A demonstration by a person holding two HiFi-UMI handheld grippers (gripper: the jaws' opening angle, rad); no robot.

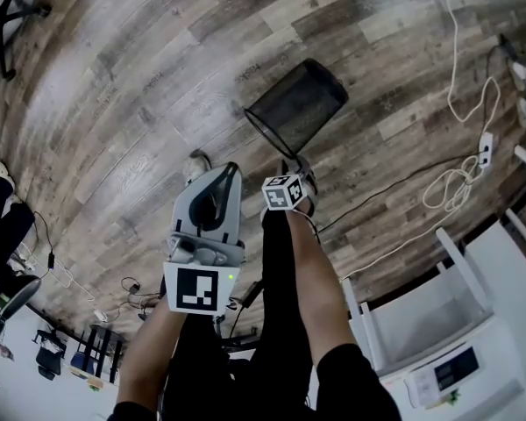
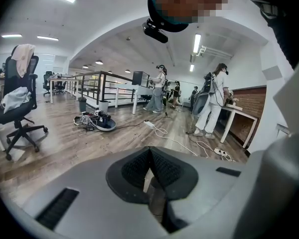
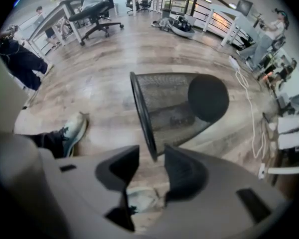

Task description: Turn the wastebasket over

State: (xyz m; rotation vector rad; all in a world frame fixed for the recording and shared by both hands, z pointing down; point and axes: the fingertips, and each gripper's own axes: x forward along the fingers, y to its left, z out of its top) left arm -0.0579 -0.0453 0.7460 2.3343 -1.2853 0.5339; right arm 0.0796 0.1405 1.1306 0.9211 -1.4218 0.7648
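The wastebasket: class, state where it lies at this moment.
In the head view, the black mesh wastebasket lies on its side on the wooden floor, upper centre, its rim between the right gripper's open jaws.

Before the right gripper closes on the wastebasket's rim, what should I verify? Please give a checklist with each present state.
1. Black mesh wastebasket lies on its side on the wooden plank floor: ok.
2. Right gripper jaws apart: ok.
3. Rim lined up with that gap: ok.
4. Grey shoe apart from the wastebasket: ok.
5. Left gripper ready to assist: not ok, jaws together, wastebasket outside its view.
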